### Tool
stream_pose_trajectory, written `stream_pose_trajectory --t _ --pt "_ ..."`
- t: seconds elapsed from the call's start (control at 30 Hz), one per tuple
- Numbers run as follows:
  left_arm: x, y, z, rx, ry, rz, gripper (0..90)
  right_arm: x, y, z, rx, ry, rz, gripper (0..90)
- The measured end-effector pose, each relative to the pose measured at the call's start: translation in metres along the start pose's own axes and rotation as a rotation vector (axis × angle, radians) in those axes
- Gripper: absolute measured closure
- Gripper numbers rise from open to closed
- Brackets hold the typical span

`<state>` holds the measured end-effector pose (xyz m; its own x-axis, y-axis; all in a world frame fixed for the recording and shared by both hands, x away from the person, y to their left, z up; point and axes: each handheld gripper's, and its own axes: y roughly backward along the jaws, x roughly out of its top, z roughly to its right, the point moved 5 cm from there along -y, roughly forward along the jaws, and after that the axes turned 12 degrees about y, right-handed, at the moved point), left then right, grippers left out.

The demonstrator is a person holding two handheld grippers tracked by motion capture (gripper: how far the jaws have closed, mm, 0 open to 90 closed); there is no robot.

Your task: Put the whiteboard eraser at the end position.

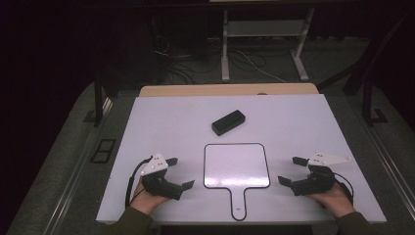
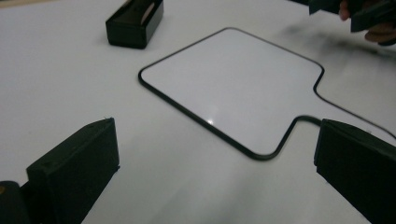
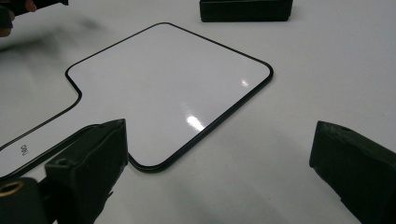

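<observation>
So we count one paddle-shaped whiteboard (image 1: 237, 166) lying flat in the middle of the white table (image 1: 161, 117), handle toward us, and one black eraser block (image 1: 228, 122) just beyond it, apart from the board. Two grippers: our left gripper (image 1: 179, 172) sits left of the board, jaws spread wide with nothing between them; our right gripper (image 1: 291, 170) sits to its right, also spread and empty.
</observation>
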<state>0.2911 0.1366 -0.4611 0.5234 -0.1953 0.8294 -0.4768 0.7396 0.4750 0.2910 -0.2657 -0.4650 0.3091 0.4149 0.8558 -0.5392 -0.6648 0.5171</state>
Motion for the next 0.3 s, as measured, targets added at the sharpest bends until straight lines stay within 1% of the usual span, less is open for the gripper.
stream_pose_trajectory --t 0.3 --pt "0.0027 0.0012 -0.0015 0.001 0.003 0.008 0.0 -0.0003 0.0002 0.001 -0.005 0.0 0.0 3.4"
